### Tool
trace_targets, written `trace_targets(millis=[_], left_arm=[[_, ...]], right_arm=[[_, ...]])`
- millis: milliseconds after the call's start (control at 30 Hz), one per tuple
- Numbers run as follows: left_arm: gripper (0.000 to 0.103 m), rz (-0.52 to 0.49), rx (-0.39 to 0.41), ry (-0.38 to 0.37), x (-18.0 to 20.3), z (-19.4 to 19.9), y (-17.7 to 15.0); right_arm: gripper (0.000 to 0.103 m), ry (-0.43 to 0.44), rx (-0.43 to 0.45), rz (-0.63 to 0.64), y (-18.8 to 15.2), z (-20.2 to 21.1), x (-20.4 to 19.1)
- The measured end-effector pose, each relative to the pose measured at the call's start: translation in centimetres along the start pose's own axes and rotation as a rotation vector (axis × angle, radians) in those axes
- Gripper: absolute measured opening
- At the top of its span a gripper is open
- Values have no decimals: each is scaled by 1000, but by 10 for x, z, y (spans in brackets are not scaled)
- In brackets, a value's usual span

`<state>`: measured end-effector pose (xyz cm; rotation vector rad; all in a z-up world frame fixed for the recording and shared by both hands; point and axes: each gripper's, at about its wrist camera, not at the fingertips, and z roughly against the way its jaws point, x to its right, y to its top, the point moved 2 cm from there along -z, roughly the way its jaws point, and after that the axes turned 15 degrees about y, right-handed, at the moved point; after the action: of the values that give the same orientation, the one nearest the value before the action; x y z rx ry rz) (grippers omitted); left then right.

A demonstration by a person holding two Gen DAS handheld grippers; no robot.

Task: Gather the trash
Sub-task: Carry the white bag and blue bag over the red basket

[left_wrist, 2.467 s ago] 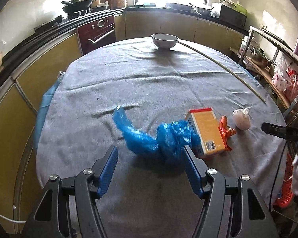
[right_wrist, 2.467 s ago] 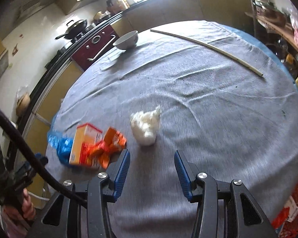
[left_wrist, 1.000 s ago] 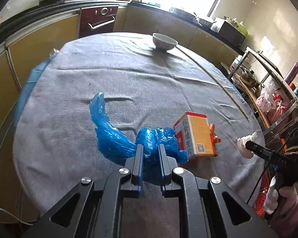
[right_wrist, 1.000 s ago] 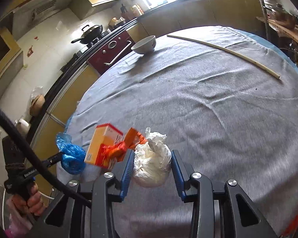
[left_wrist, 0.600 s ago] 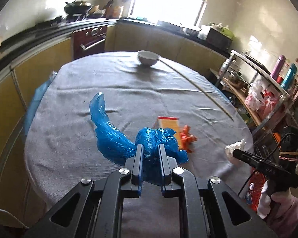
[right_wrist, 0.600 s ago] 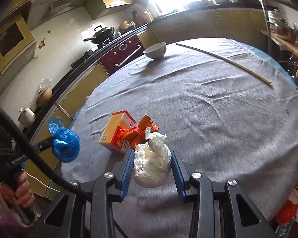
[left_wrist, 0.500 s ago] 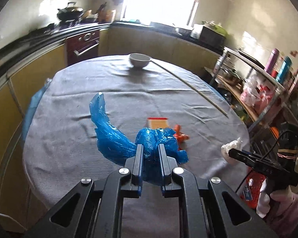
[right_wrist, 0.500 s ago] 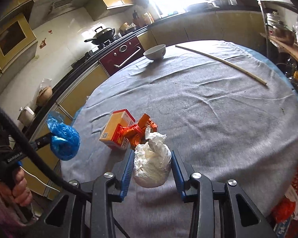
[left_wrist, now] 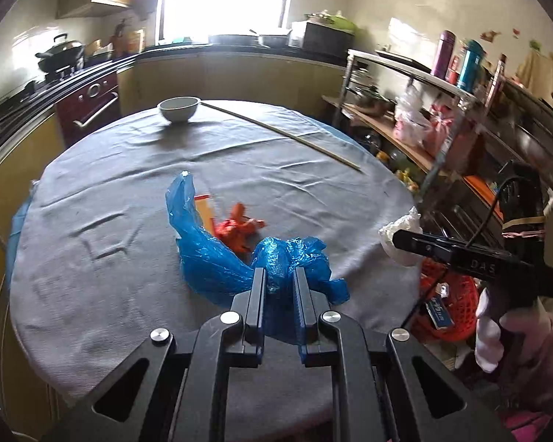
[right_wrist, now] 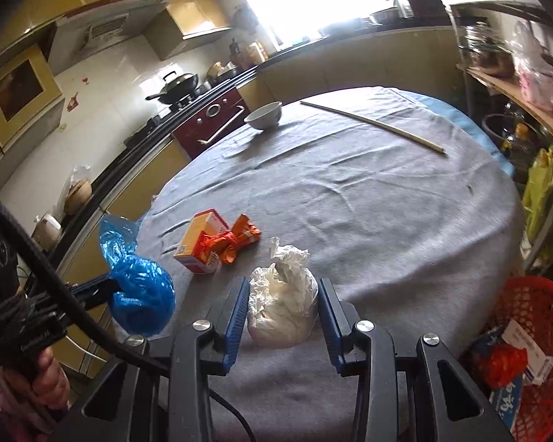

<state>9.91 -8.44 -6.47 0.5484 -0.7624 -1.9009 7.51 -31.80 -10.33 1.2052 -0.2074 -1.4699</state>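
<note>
1. Left claw (left_wrist: 279, 276) is squeezed nearly together, clamped on a crumpled blue plastic bag (left_wrist: 217, 258). The bag's loose end sticks up and flops out to the side.
2. Right claw (right_wrist: 282, 304) is only a bit apart, pads pressing both sides of a wad of white plastic (right_wrist: 282, 305), so it's holding that.
3. Both claws point down at a slant toward the grey-clothed table (right_wrist: 387, 199). From the right wrist view, the left one hangs just off the table's edge with the blue bag in the air, a hand (right_wrist: 42, 379) wrapped round its handle.
4. Left on the table: an orange carton (right_wrist: 199, 241) with an orange wrapper (right_wrist: 236, 241) touching it, near the table edge closest to both claws.
5. Far side of the table has a white bowl (left_wrist: 178, 108) and a long thin stick (left_wrist: 284, 134).
6. Red basket (right_wrist: 527, 350) sits on the floor beside the table, with some rubbish in it.
</note>
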Motion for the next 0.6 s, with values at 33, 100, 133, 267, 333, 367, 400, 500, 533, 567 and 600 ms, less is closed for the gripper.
trace_targets(millis=[33, 100, 133, 267, 333, 367, 400, 500, 533, 567, 600], left_arm=[[14, -6, 3, -5, 4, 1, 1], [14, -13, 9, -6, 8, 5, 3], [14, -16, 11, -8, 10, 6, 3], [14, -41, 25, -10, 19, 10, 9], [14, -54, 33, -13, 25, 11, 11], [14, -57, 35, -13, 27, 12, 12], [14, -63, 36, -15, 29, 13, 13], [14, -84, 42, -18, 39, 14, 16], [14, -92, 45, -19, 42, 14, 17], [14, -100, 48, -20, 45, 15, 18], [14, -108, 50, -23, 48, 15, 19]], right_arm=[[40, -5, 4, -6, -1, 3, 3], [40, -15, 14, -17, -4, 10, 8], [40, -20, 19, -24, -5, 13, 11], [40, -44, 39, -46, -7, 24, 24], [40, -49, 51, -63, -8, 30, 30], [40, -51, 58, -70, -9, 33, 33], [40, -54, 63, -75, -9, 35, 35], [40, -59, 79, -84, -9, 43, 40], [40, -62, 85, -85, -9, 46, 41], [40, -64, 91, -87, -9, 48, 42], [40, -64, 96, -89, -8, 50, 43]])
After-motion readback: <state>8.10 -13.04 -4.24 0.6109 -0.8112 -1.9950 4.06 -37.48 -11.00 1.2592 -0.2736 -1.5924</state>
